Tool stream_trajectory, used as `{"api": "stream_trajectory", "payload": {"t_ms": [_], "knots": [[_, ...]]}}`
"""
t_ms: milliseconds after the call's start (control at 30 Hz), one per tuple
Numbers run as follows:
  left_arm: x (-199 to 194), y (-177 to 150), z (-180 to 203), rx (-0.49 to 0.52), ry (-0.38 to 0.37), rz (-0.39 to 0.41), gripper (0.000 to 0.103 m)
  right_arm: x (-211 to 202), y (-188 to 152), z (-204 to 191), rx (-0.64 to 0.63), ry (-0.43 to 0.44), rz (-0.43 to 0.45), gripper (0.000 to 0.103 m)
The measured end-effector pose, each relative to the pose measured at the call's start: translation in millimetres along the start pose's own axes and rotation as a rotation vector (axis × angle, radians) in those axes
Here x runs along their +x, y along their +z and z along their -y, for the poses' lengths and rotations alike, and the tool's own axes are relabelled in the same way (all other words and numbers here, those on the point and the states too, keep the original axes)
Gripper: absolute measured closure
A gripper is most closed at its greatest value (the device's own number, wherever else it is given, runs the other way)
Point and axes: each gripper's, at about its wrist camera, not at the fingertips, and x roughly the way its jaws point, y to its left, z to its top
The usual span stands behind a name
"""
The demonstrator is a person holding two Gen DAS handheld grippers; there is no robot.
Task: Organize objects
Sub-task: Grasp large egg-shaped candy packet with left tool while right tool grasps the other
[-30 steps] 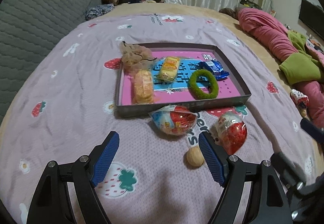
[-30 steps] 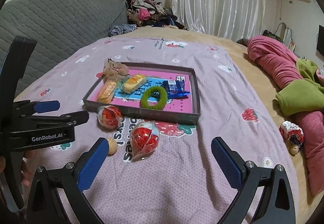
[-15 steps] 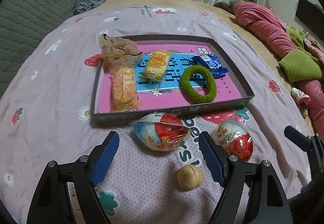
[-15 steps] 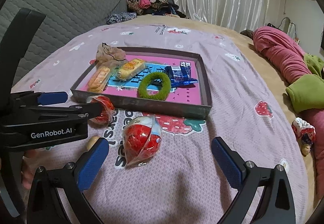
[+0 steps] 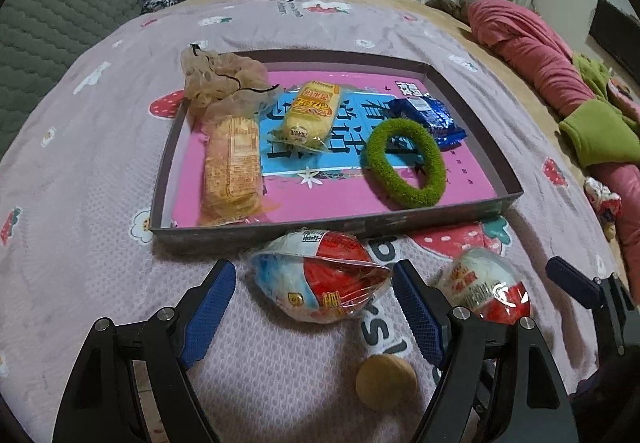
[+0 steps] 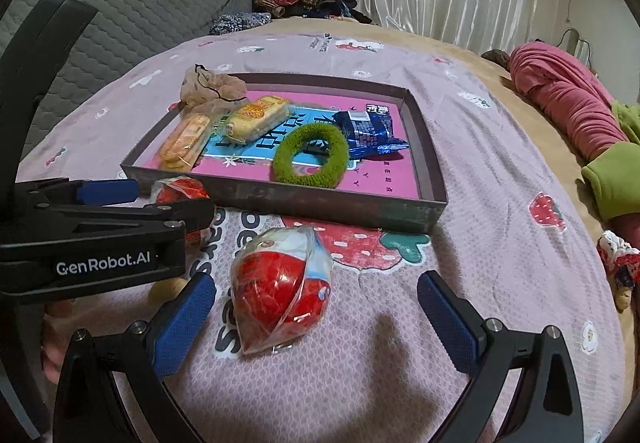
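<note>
Over the last second both grippers came down and forward toward the bedspread (image 5: pixel 100 171). The left gripper (image 5: pixel 312 307) closed in on the left wrapped egg toy (image 5: pixel 320 279), which went from lying ahead of its fingertips to lying between its wide-apart blue pads, untouched. The small wooden ball (image 5: pixel 386 381) slid back between the fingers' arms. The right gripper (image 6: pixel 316 315) likewise advanced until the right wrapped egg toy (image 6: pixel 280 287) lay between its spread pads. The tray (image 5: pixel 280 233) grew nearer in both views.
</note>
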Motion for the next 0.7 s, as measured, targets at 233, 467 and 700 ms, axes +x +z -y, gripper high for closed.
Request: {"api": "stream_trajectory", "payload": {"t_ms": [233,467,700], "knots": [[16,2,-3,-0.017,-0.007,-0.015,0.021,13,3,-1,0.002,0.010,-0.003,0.001],[34,2,-9,-0.034,-0.019,-0.033,0.021,24,3,0,0.017,0.047,-0.019,0.019],[42,2,-13,-0.058,-0.041,-0.031,0.021,29,3,-6,0.000,0.076,-0.021,0.047]]}}
